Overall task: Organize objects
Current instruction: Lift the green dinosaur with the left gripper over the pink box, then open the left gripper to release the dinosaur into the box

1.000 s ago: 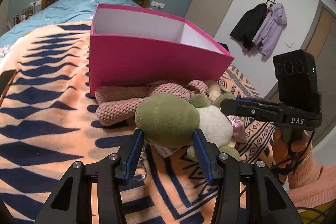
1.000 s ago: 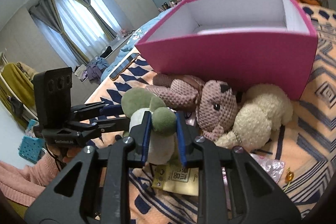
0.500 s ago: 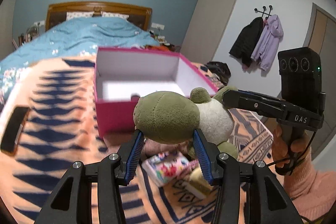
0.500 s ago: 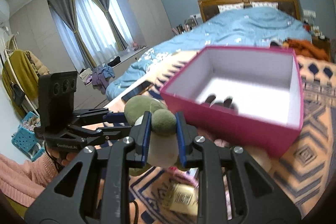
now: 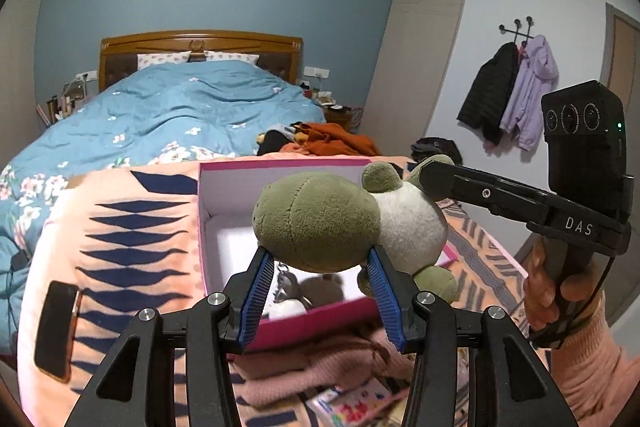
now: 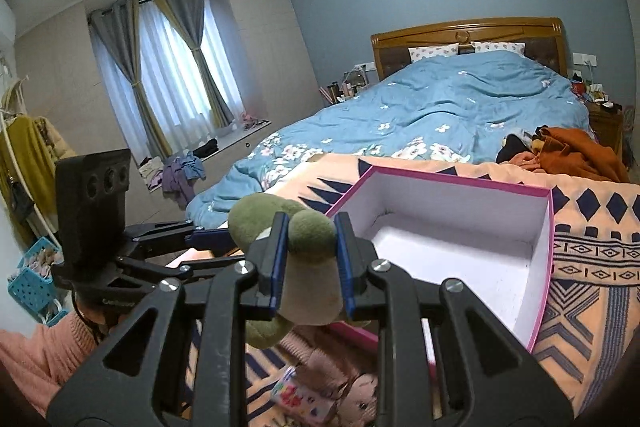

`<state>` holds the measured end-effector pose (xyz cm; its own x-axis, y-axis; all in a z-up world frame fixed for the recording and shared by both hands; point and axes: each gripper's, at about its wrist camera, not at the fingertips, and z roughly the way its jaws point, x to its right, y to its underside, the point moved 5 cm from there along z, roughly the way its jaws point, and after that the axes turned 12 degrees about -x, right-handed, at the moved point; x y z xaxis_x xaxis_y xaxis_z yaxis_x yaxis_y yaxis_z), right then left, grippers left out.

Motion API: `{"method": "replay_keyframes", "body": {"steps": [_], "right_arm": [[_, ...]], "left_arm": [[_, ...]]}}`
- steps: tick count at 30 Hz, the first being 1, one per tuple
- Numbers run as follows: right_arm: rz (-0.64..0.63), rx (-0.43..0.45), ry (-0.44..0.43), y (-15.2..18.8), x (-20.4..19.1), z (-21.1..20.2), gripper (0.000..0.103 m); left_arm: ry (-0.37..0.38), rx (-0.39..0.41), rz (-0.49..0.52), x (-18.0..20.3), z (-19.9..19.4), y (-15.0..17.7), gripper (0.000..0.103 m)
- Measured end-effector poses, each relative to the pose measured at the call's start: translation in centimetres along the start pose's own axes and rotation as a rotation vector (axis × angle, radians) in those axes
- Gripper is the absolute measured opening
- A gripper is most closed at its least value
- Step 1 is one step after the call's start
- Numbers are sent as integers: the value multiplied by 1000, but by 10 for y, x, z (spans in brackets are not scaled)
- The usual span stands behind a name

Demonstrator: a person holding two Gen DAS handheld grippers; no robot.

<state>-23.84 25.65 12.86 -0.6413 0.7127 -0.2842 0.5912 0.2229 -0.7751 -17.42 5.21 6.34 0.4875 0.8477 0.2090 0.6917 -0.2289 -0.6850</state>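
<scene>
Green-and-white plush frog (image 5: 320,223), soft and light, hangs over the pink cardboard box (image 5: 208,227), left gripper (image 5: 320,291) squeezing its head, right gripper (image 6: 310,259) pinching a limb

I see an olive-green and cream plush toy (image 5: 320,223) over the magenta box (image 6: 452,187) (white inside). Beneath lies a peach blanket (image 5: 120,227) with navy diamonds.

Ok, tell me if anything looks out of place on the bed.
A phone lies loose on the blanket's left side, near the edge where it could slide off. A heap of orange clothes is dumped beyond the pink box. The frog hangs clamped between both grippers, nothing odd there.
</scene>
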Motion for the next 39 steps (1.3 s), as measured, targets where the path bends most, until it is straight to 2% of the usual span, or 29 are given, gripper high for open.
{"method": "replay_keyframes", "body": {"steps": [7, 17, 20, 22, 24, 32, 39], "right_arm": [[61, -43, 5, -10, 32, 29, 25], [120, -135, 50, -7, 63, 79, 26], [142, -163, 67, -7, 71, 93, 28], [155, -182, 107, -5, 77, 103, 31], [181, -191, 149, -1, 83, 109, 39], [184, -171, 150, 19, 86, 90, 43], [158, -146, 124, 43, 69, 60, 43]], "left_arm": [[-33, -44, -23, -14, 28, -10, 50], [-76, -120, -73, -36, 69, -9, 50], [-87, -142, -93, -42, 80, -8, 50], [-89, -152, -104, -45, 85, -6, 50], [-91, -159, -115, -48, 87, -4, 50], [-81, -112, -107, -46, 71, 2, 50], [-86, -43, -47, -29, 46, 13, 52]]}}
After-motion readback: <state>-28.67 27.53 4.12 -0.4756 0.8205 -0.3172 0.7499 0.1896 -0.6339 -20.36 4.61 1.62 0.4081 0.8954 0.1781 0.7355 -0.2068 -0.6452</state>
